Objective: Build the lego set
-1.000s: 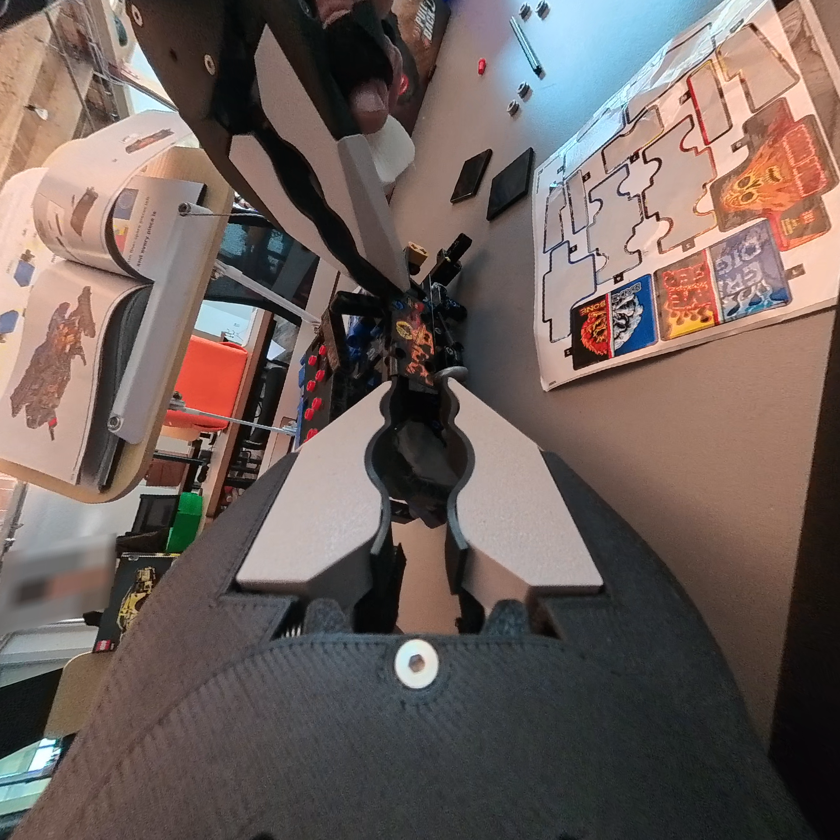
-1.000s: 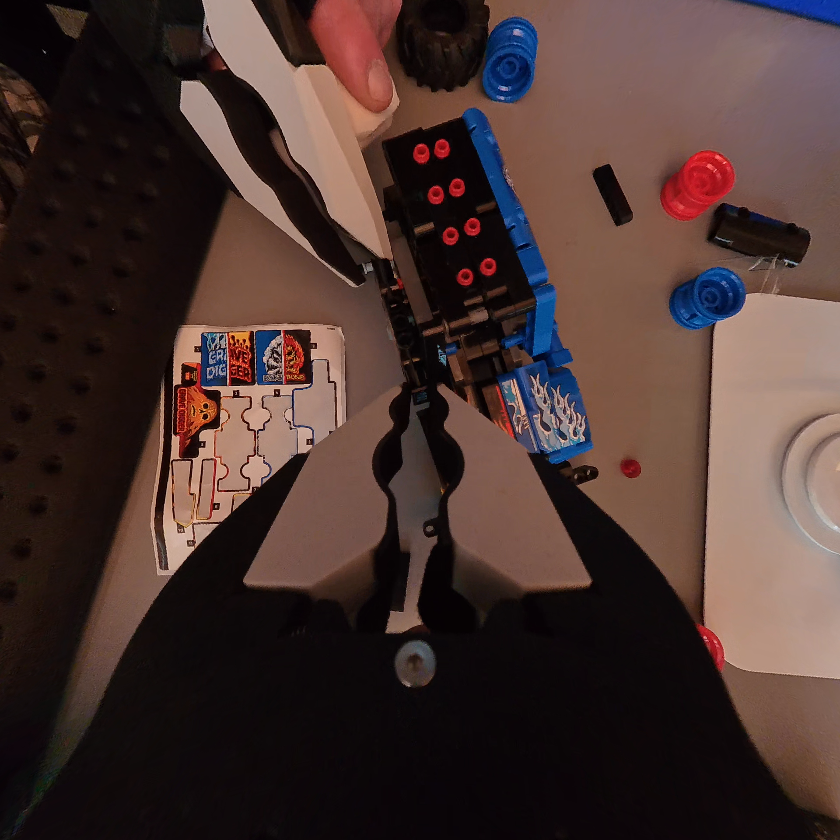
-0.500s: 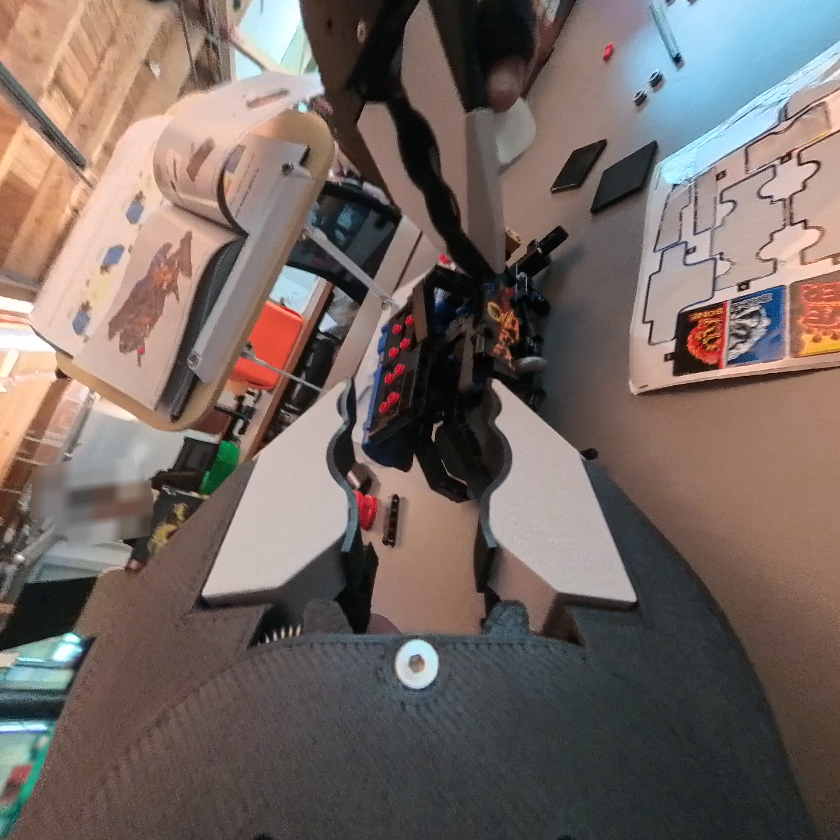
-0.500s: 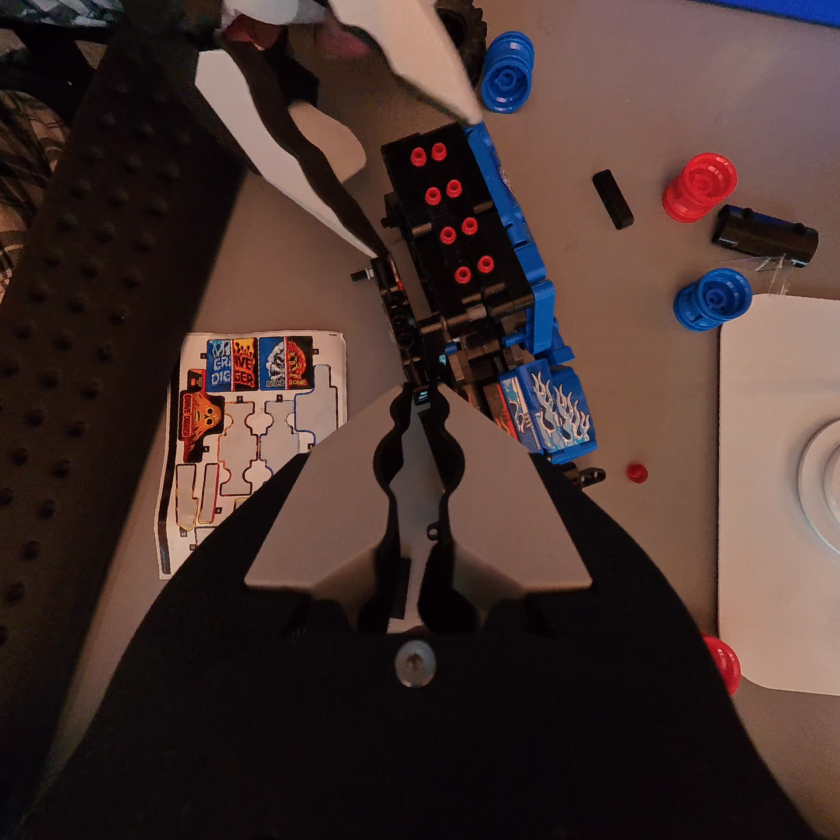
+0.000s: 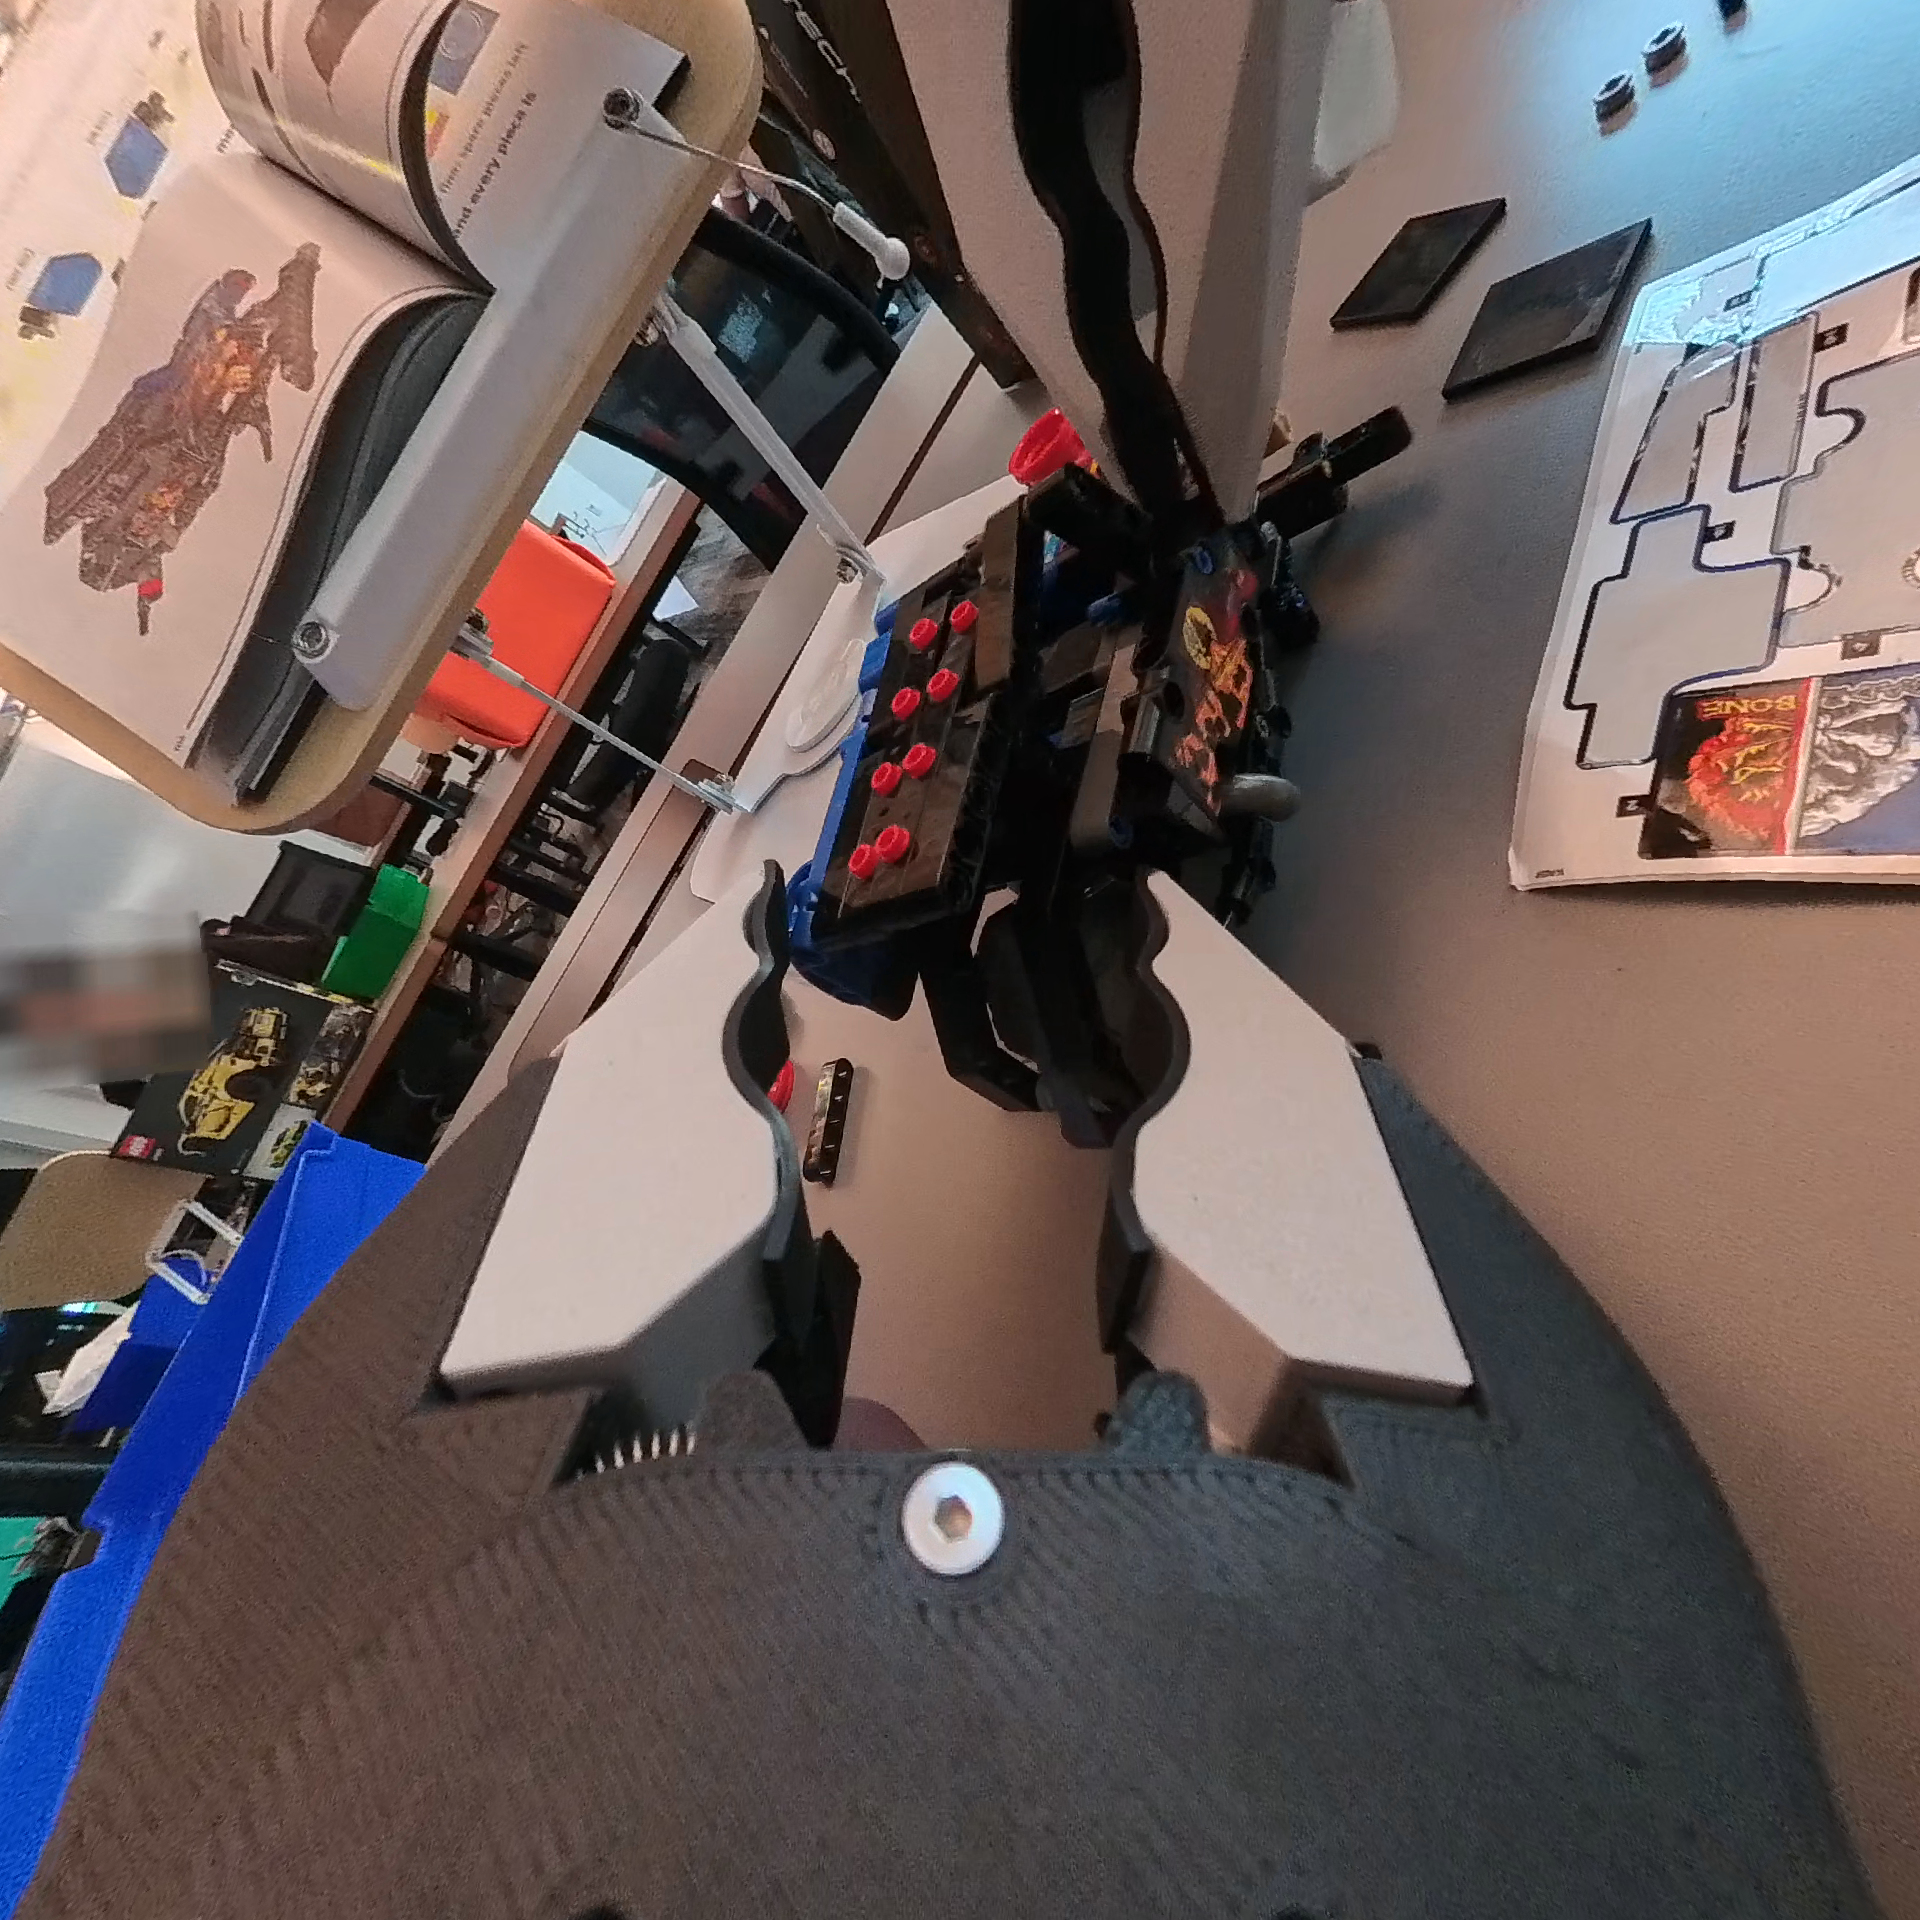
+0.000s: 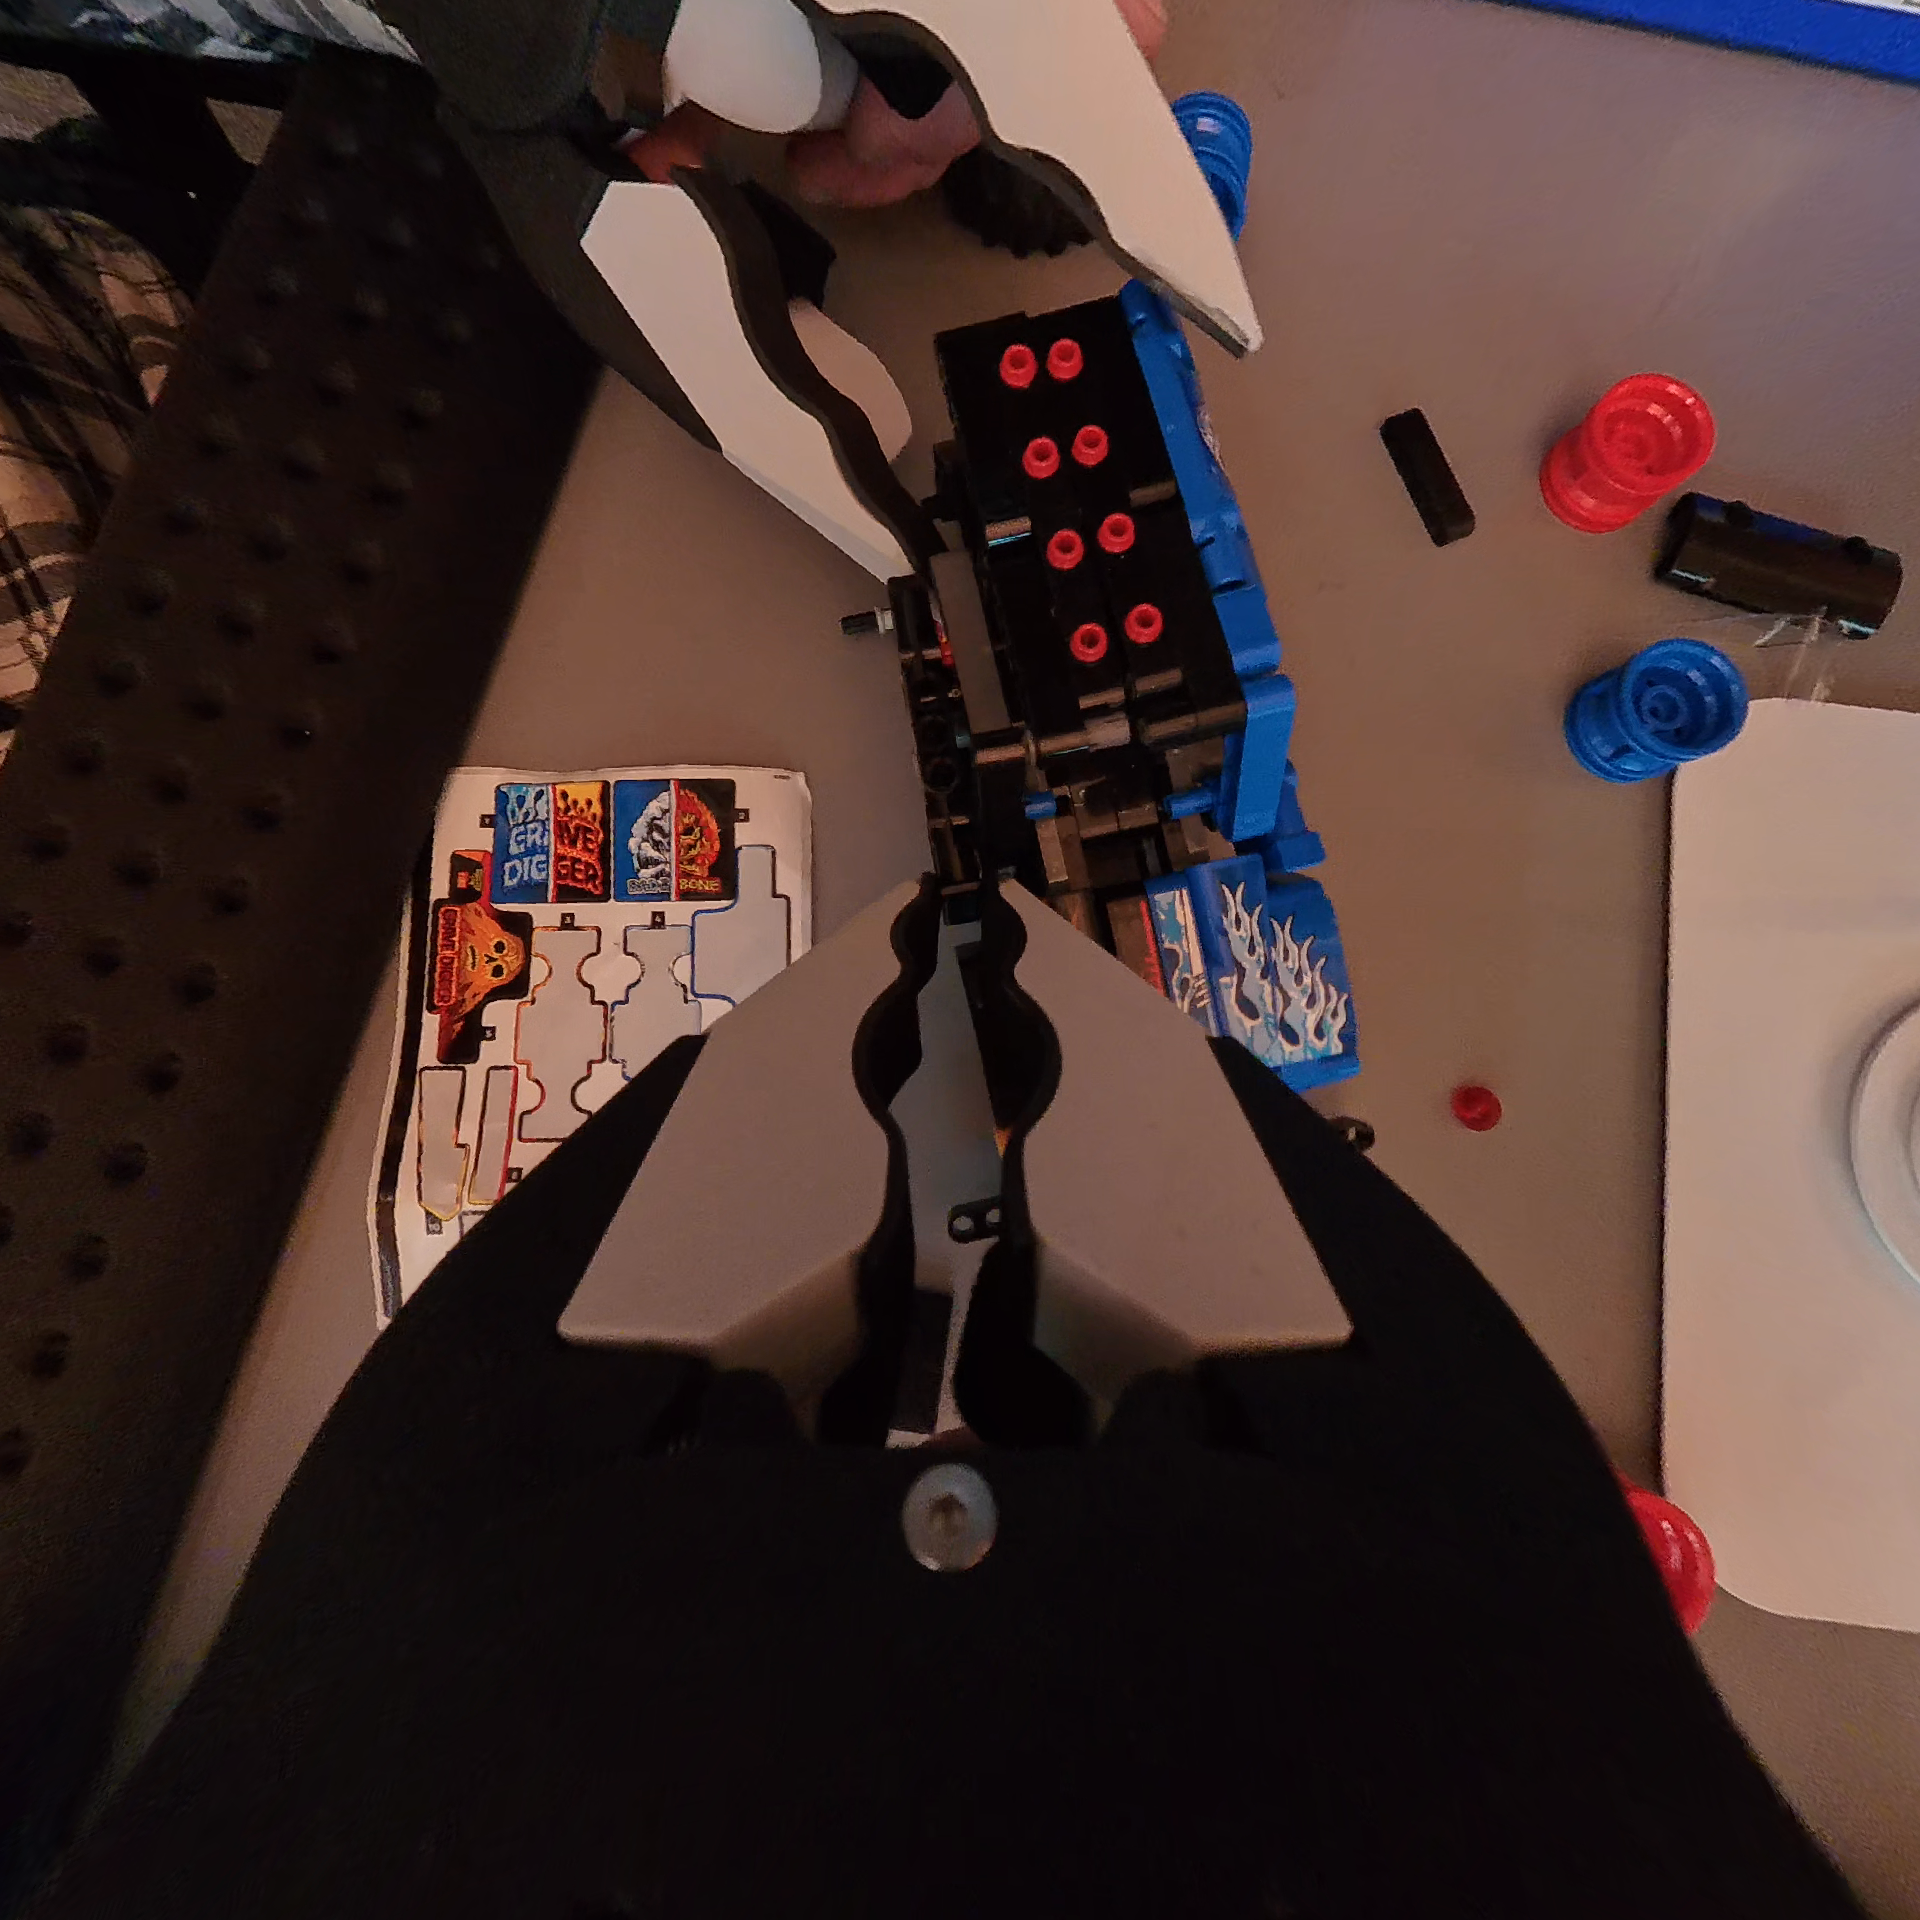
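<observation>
The lego truck model [image 6: 1081, 540] lies on the grey table; it is black and blue with red studs and flame stickers. My right gripper [image 6: 961, 896] is shut on the near end of its black frame. It also shows in the left wrist view [image 5: 1179, 488], coming down onto the model [image 5: 1039, 707]. My left gripper [image 5: 961, 904] is open, with its fingers on either side of the model's other end. In the right wrist view the left gripper [image 6: 1075, 452] straddles that far end, one finger [image 6: 769, 416] by the black side, the other over the blue side.
A sticker sheet [image 6: 603, 977] lies left of the model. Red rims [image 6: 1626, 447], blue rims [image 6: 1657, 707], a black cylinder piece [image 6: 1777, 566], a small black brick [image 6: 1427, 488] and a red stud [image 6: 1475, 1107] lie to the right. The white stand base [image 6: 1787, 1143] holds the instruction booklet [image 5: 260, 416]. Spacing between my two grippers at the tips: around 8 cm. The small black brick [image 6: 1427, 488] is about 12 cm from my left fingertips and 20 cm from my right. It is also in sight in the left wrist view [image 5: 834, 1110].
My left gripper let go of the model's end and opened wide, tilting and pulling back slightly. My right gripper stayed shut on the model, which has hardly moved.
</observation>
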A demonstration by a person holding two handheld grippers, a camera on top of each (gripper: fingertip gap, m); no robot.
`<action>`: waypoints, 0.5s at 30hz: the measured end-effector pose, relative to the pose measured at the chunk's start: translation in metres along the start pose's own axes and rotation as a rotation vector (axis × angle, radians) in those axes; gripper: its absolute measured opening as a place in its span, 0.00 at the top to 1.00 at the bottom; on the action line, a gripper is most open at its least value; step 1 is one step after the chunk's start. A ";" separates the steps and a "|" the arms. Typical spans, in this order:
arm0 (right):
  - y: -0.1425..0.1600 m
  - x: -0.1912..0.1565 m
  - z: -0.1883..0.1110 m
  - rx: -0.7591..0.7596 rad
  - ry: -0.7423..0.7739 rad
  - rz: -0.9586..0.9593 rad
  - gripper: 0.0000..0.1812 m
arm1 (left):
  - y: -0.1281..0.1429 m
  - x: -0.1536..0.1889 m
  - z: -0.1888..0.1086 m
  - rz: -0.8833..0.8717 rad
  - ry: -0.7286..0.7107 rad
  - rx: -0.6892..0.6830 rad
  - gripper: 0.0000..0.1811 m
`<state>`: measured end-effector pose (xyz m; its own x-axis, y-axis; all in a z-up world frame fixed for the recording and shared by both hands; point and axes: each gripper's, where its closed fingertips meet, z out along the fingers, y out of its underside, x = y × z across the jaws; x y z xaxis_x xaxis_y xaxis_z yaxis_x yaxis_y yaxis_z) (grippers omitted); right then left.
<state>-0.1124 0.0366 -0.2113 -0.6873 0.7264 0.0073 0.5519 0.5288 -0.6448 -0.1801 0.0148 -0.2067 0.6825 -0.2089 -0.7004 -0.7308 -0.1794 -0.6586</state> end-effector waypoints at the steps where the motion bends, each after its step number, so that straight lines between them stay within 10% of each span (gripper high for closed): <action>1: -0.001 -0.002 0.000 0.006 -0.013 -0.001 0.97 | 0.000 0.000 0.000 -0.003 0.000 -0.002 0.64; 15: -0.004 -0.005 0.005 0.017 -0.027 -0.012 0.97 | -0.003 0.001 -0.005 -0.072 0.043 0.033 0.66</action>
<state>-0.1132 0.0285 -0.2125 -0.7063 0.7078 -0.0054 0.5359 0.5298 -0.6574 -0.1775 0.0108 -0.2039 0.7315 -0.2374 -0.6392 -0.6788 -0.1640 -0.7158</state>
